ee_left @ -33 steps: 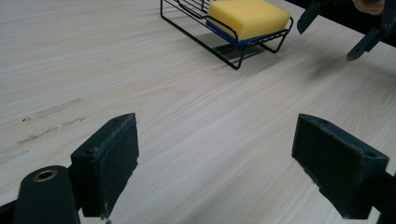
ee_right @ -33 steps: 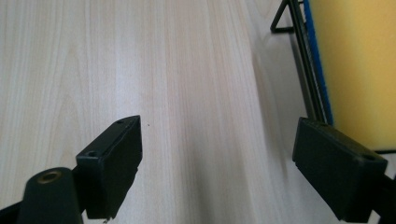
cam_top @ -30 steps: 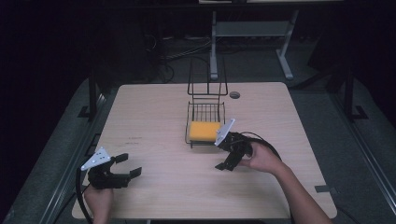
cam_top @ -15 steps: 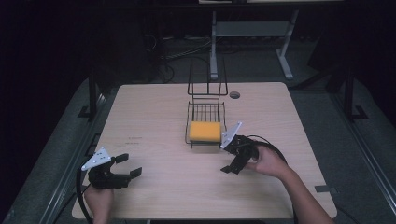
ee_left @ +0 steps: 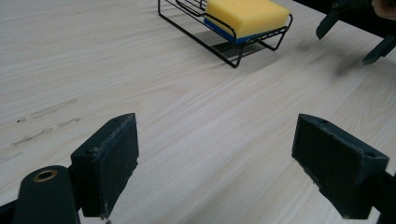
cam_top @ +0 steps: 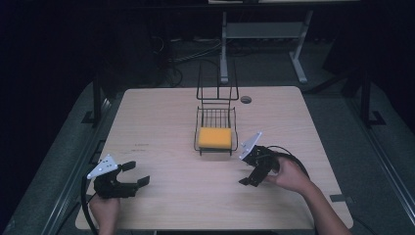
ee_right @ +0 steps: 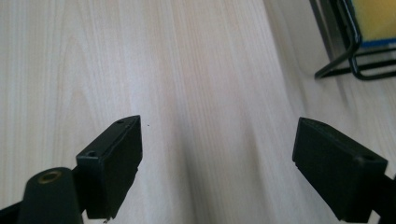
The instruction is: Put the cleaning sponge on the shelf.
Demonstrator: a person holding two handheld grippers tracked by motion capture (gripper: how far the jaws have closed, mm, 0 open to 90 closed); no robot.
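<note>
Right gripper (cam_top: 250,171) is spread wide, holding nothing, hovering over bare bench (cam_top: 161,117) just right of the wire rack (cam_top: 216,131). Yellow sponge (cam_top: 215,137) sits in the rack, cut off in the right gripper view. Left gripper (cam_top: 135,175) is wide open too, empty.

left tool (cam_top: 131,174): black jaws, grey plate | right tool (cam_top: 250,169): black, looping cable

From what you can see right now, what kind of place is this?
Probably a lab or test workspace, not a home kitchen: a bare wooden table in a dark room, loose cables on the floor behind it, and a metal equipment stand beyond.
</note>
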